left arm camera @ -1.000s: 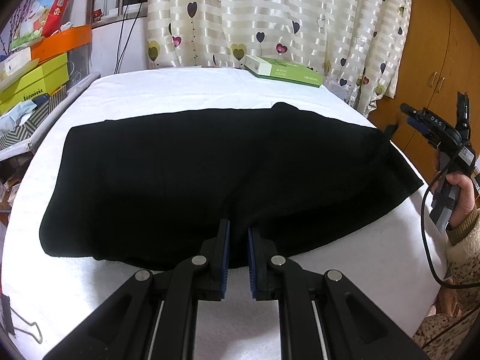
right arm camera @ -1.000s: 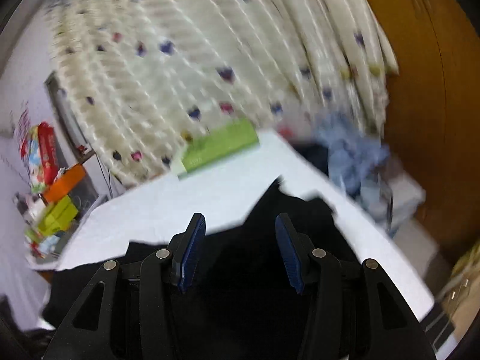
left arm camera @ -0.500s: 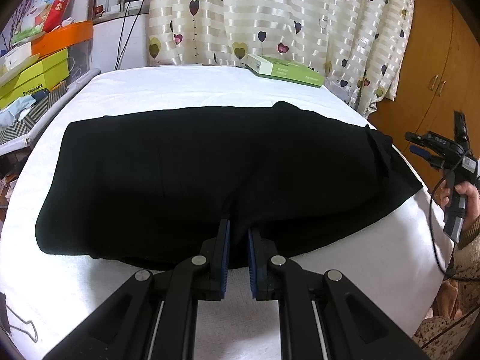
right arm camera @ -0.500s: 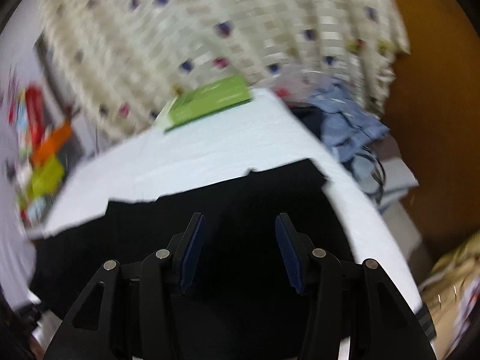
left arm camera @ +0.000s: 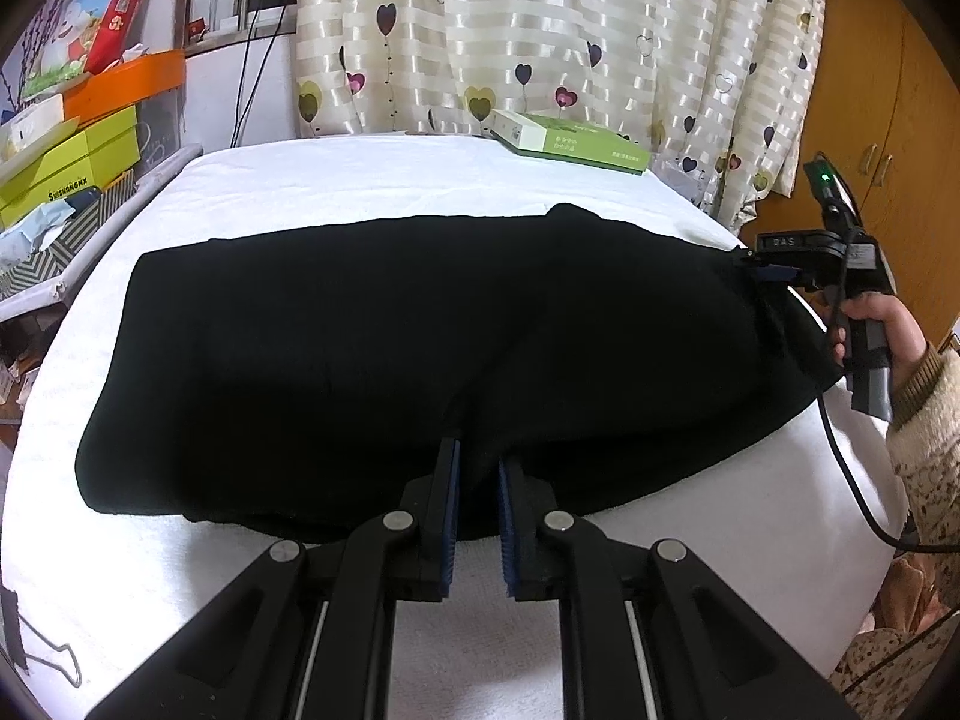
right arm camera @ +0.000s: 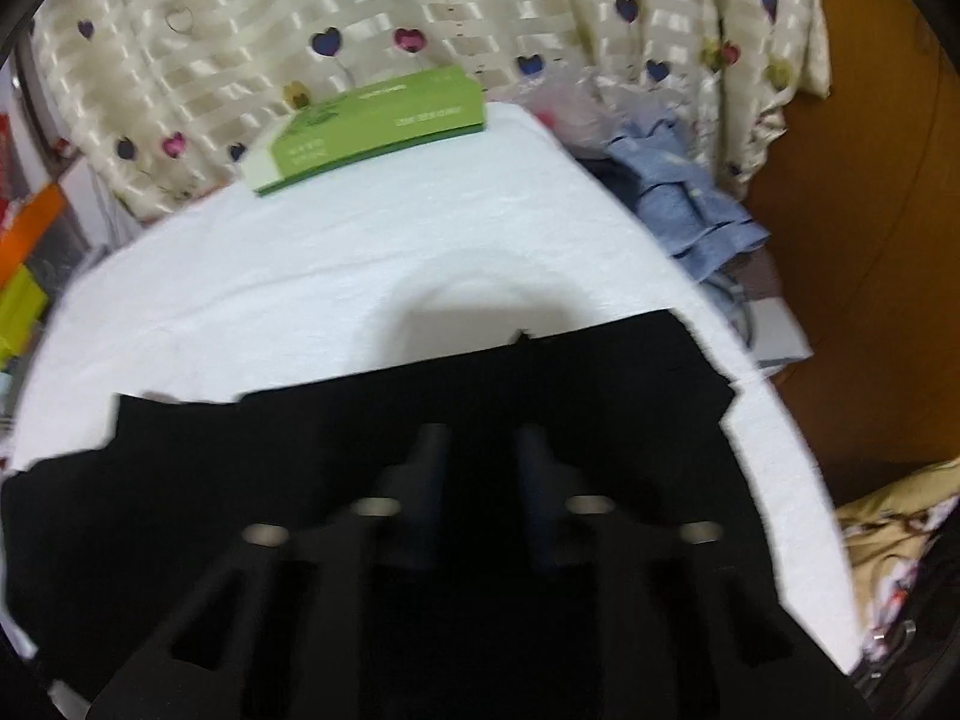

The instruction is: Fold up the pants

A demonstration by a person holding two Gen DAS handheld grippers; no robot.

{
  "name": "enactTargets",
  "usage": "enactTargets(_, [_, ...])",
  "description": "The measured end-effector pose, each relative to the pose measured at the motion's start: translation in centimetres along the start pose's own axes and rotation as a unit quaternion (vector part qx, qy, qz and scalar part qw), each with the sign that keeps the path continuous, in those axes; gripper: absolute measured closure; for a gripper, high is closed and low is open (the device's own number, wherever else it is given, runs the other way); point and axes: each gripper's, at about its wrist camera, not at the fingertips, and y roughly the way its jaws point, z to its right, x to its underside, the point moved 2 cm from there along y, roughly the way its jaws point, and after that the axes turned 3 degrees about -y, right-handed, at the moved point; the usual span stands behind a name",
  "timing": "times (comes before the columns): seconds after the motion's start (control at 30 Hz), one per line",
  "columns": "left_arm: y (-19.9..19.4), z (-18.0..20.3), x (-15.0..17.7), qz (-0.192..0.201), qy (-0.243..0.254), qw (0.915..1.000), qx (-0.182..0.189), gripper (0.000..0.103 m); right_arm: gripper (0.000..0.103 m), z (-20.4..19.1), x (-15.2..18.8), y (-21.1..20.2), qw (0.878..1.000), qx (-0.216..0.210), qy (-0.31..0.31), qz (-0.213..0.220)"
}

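Black pants (left arm camera: 420,330) lie spread flat across the white table (left arm camera: 390,180). My left gripper (left arm camera: 478,462) is shut on the pants' near edge, with cloth between the blue pads. My right gripper (left arm camera: 774,269) shows in the left wrist view at the pants' far right end, its fingertips at the cloth. In the blurred right wrist view the right gripper (right arm camera: 477,444) hangs over the pants (right arm camera: 300,450) with a gap between its fingers; a grip on the cloth does not show.
A green box (left arm camera: 570,141) lies at the table's back edge, also in the right wrist view (right arm camera: 372,126). Heart-print curtains (left arm camera: 540,30) hang behind. Stacked boxes (left arm camera: 66,138) stand left. Blue clothes (right arm camera: 684,210) lie off the right edge. A wire hanger (left arm camera: 48,660) lies front left.
The right gripper has come down from beside the table to the pants' right end, its fingers closer together. The left gripper stays shut on the near edge.
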Motion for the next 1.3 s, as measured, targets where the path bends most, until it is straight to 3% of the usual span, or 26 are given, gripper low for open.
enactTargets(0.07, [-0.1,0.0,0.0,0.003,0.002,1.0,0.001,0.09,0.099,0.5,0.4,-0.3,1.0,-0.012,0.0,0.003])
enactTargets(0.2, [-0.9,0.1,-0.1,0.014,0.006,0.9998,0.008,0.09,0.099,1.5,0.7,-2.0,0.999,-0.019,0.017,0.023])
enactTargets(0.33, [-1.8,0.1,-0.2,0.027,0.006,0.9995,0.012,0.09,0.099,3.1,1.7,-5.3,0.995,-0.062,0.049,0.055])
enactTargets(0.5, [-2.6,0.3,-0.2,0.036,0.008,0.9993,0.01,0.09,0.099,5.6,3.4,-8.7,0.99,-0.069,0.084,0.09])
enactTargets(0.67, [-3.4,0.5,0.1,0.042,0.015,0.999,0.009,0.091,0.099,8.3,5.1,-9.6,0.983,-0.092,0.133,0.091])
enactTargets(0.77, [-3.9,0.2,0.3,0.046,0.008,0.9988,0.011,0.098,0.099,9.0,6.4,-9.5,0.981,-0.095,0.144,0.083])
enactTargets(0.87, [-4.5,-0.2,0.5,0.052,0.005,0.9987,-0.001,0.099,0.099,9.5,7.4,-8.6,0.981,-0.096,0.156,0.07])
enactTargets(1.07, [-2.9,-0.7,1.1,0.022,-0.006,0.9997,-0.004,0.099,0.099,9.8,7.7,-9.0,0.979,-0.102,0.16,0.08])
enactTargets(1.17, [-2.1,-0.6,1.0,0.012,0.001,0.9999,-0.007,0.094,0.099,10.0,7.6,-9.2,0.978,-0.104,0.159,0.084])
enactTargets(1.23, [-1.7,-0.1,0.9,0.008,0.027,0.9995,-0.016,0.073,0.099,10.0,7.6,-9.0,0.978,-0.107,0.161,0.077])
enactTargets(1.3, [-1.3,0.4,0.8,-0.002,0.049,0.9986,-0.017,0.059,0.1,9.9,7.7,-8.7,0.979,-0.108,0.16,0.072])
